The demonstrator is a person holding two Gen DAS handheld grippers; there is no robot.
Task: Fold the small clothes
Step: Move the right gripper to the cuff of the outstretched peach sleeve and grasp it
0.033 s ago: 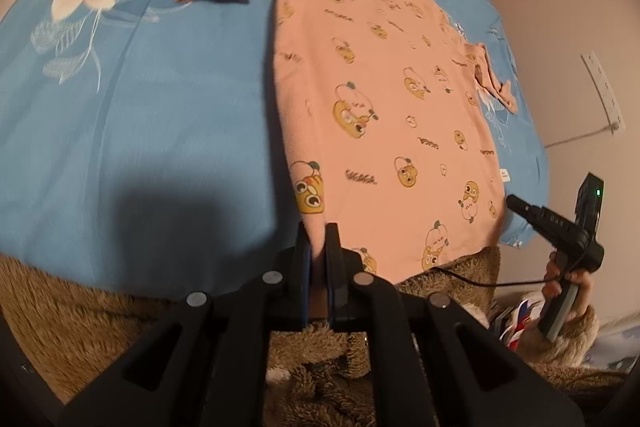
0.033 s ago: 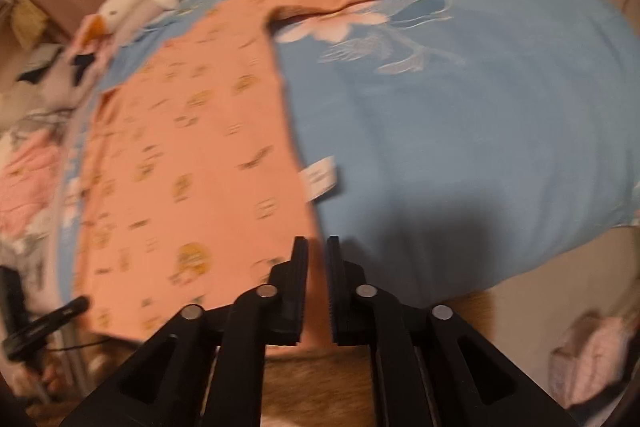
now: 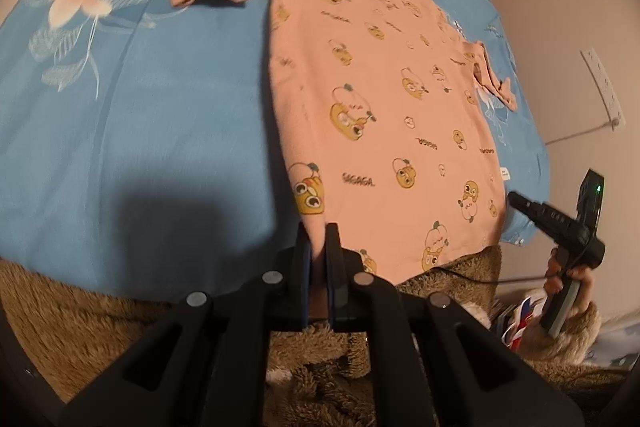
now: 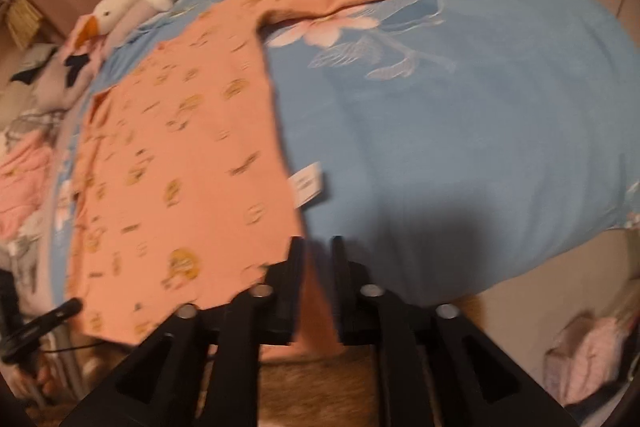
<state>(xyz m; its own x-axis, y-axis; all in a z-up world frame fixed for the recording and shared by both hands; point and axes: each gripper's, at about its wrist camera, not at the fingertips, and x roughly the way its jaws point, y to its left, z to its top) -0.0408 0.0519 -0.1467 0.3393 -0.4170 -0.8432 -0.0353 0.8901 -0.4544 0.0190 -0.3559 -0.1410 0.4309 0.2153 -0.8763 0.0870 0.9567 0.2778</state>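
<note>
Left black plastic two-finger gripper [image 3: 316,251]: fingers pinched on the near hem corner of the small peach knit top with yellow cartoon prints [image 3: 380,99]. Right black plastic two-finger gripper [image 4: 316,259]: fingers close together with peach cloth between them at the opposite hem corner, view blurred. Top lies flat, soft and slightly rumpled, sleeves out to the sides, white care label [image 4: 306,185] at its side seam. Beneath it a smooth blue floral-print sheet [image 3: 140,127]; a shaggy brown fleece blanket [image 3: 100,307] at the near edge.
</note>
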